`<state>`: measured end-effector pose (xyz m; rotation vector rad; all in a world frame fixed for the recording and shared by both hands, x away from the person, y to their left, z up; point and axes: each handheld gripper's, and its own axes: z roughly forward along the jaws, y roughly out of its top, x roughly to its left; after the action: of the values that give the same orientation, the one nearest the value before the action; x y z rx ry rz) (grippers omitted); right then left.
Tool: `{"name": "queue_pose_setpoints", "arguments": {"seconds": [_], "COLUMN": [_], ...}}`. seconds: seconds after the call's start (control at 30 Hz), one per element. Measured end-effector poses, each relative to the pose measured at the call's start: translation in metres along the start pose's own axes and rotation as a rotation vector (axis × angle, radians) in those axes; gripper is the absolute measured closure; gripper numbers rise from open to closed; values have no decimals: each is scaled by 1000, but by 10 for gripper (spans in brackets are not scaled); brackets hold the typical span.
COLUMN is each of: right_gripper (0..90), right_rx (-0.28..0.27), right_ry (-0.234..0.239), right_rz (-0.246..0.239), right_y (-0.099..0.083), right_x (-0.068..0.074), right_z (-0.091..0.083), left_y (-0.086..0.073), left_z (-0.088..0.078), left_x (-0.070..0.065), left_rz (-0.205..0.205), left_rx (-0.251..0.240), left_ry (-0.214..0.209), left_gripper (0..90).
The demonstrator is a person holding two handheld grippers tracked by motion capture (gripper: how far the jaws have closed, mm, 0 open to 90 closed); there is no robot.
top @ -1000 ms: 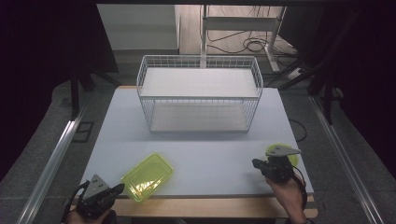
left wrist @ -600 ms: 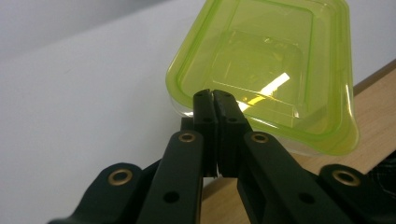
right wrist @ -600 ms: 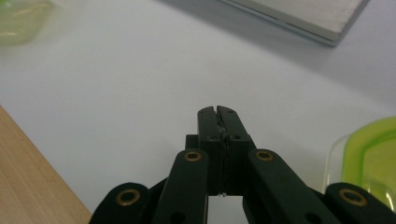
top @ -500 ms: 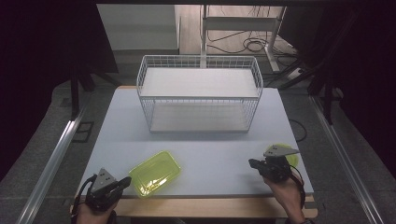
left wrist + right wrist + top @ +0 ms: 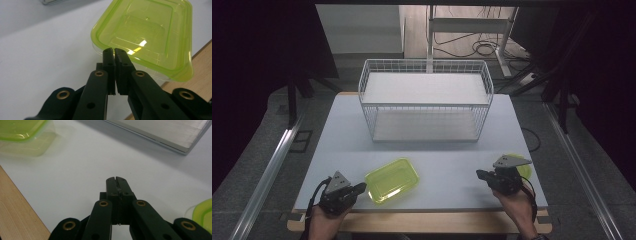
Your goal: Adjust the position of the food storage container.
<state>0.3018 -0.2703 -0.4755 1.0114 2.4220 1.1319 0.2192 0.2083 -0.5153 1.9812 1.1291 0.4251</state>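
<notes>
1. White rectangular table top (image 5: 337, 135), on a pale wooden board whose edge shows at the near side. It bears everything below.

2. White wire two-tier basket rack (image 5: 426, 100), at the far middle of the table, well apart from both grippers. No risk from here.

3. Translucent lime-green rectangular plastic container (image 5: 392, 179) with a lid of the same colour, lying flat near the front edge, left of centre. In the left gripper view its near rim (image 5: 140, 62) sits right at the jaw tips; whether they touch it cannot be told. Risk: light and smooth, it would likely slide or spin if nudged by closed jaws, and a push toward the near side could carry it onto the wooden border or off the table.

4. Small round lime-green plastic lid or dish (image 5: 523, 167), at the right, partly hidden behind the right gripper. Risk: a careless swing of that hand could knock it toward the table's right edge.

5. Left black two-jaw gripper (image 5: 360, 188), jaws pressed together, holding nothing. Risk: it cannot take the rim until it opens.

6. Right black two-jaw gripper (image 5: 480, 174), jaws likewise closed on nothing, over bare table.
</notes>
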Motion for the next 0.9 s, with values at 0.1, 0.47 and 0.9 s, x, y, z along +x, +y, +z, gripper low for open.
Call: {"name": "queue_pose_setpoints", "arguments": {"seconds": [0.1, 0.47, 0.9], "right_gripper": [896, 894, 883], "right_rx": [0, 30, 31], "right_ry": [4, -8, -1], "right_rz": [-2, -18, -24], "right_y": [1, 0, 1], "right_x": [1, 5, 9], "right_z": [1, 7, 10], "left_y": [4, 27, 39], "left_z": [5, 35, 53], "left_x": [0, -8, -29], "left_rz": [6, 38, 77], "left_rx": [0, -1, -1], "left_ry": [-7, -62, -111], "left_gripper": [878, 879, 875]}}
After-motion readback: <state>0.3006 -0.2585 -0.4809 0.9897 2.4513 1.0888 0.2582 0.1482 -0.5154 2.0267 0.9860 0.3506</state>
